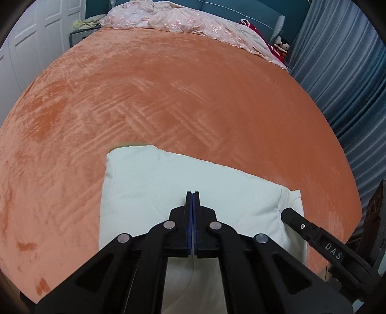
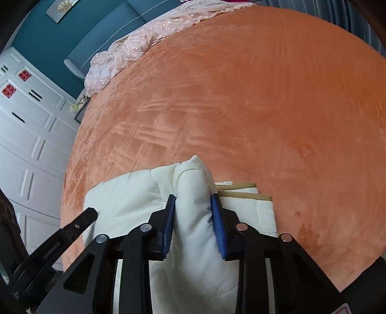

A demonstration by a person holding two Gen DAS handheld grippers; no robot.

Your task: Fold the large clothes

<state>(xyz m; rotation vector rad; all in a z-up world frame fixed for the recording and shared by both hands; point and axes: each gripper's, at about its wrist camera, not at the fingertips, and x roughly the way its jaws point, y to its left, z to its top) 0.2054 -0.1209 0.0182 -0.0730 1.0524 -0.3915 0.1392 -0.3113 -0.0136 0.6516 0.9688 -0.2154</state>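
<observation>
at the far left stand white panelled wardrobe doors [image 2: 26,135], two of them with small red paper cuts near the top. next to them a teal wall [image 2: 60,41] with a framed picture runs behind the bed. the left gripper [image 1: 192,193] has its blue-lined jaws pressed flat together with nothing visible between them, hanging over the near side of the cream padded garment [image 1: 154,188]. that garment lies folded into a thick block at the near edge of the orange plush bedspread [image 1: 183,96], its tan-trimmed edge just showing along the far side. in the right wrist view the same cream padded garment [image 2: 125,195] shows a raised fold, and the right gripper [image 2: 194,200] pinches that puffy ridge between its blue pads [image 2: 170,217], the cloth bulging up past the fingertips. to the right of the pinch, layered tan-edged hems lie stacked on the bedspread. a crumpled pink embroidered cover [image 1: 188,21] is heaped along the head of the bed, and blue-grey curtains [image 1: 347,79] hang at the far right.
</observation>
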